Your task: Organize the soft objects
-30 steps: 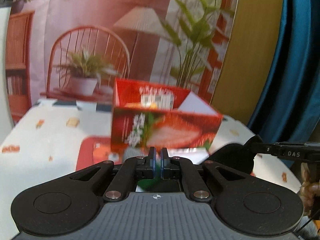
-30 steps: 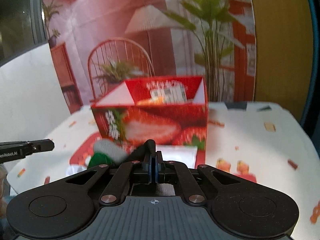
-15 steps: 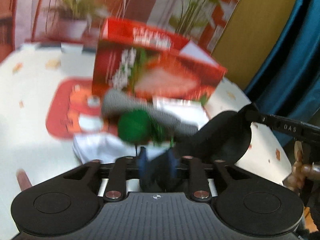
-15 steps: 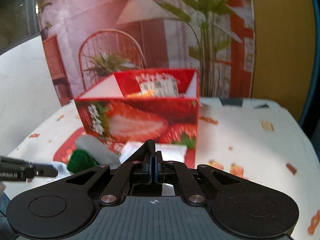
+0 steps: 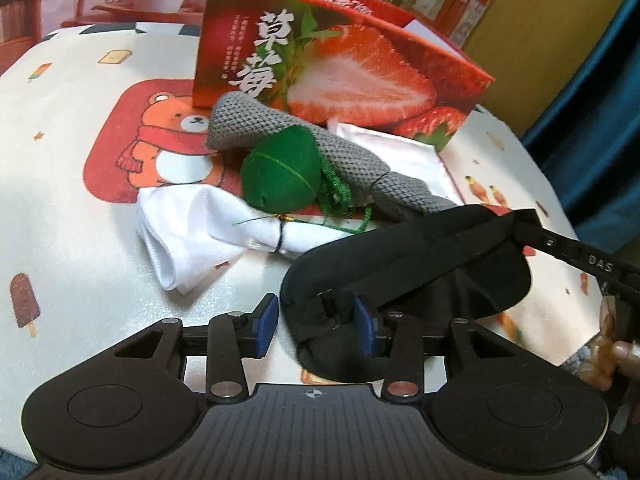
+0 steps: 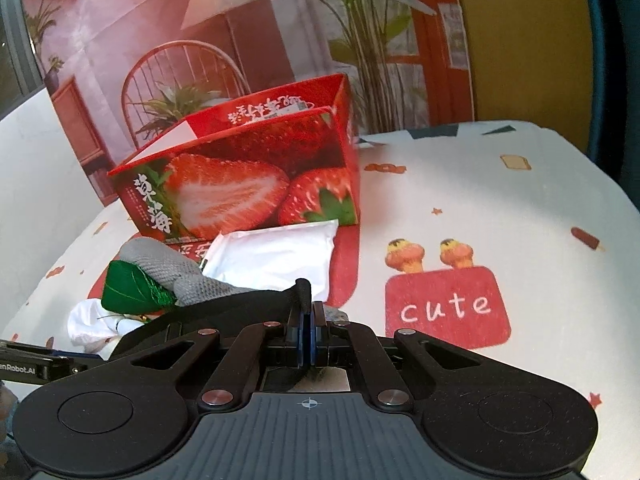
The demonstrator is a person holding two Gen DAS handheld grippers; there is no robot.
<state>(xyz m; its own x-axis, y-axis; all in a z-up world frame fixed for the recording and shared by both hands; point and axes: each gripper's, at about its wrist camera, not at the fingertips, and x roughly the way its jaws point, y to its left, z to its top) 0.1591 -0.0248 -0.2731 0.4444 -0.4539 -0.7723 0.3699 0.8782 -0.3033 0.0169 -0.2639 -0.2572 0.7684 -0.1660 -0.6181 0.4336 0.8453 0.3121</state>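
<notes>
A cartoon-printed tablecloth [image 6: 500, 208] lies before a backdrop [image 6: 248, 20] picturing a chair and plants.

"cute" on tablecloth [image 6: 520, 184]; 草莓 on box [image 6: 248, 184]

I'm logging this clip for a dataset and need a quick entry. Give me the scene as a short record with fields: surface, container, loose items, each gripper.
surface: tablecloth with cartoon prints
container: open strawberry box, upright
loose items: grey knit piece, green pouch, white cloth, white packet, black eye mask
left gripper: jaws opening, mask's strap end between them
right gripper: shut on the mask's other end
</notes>
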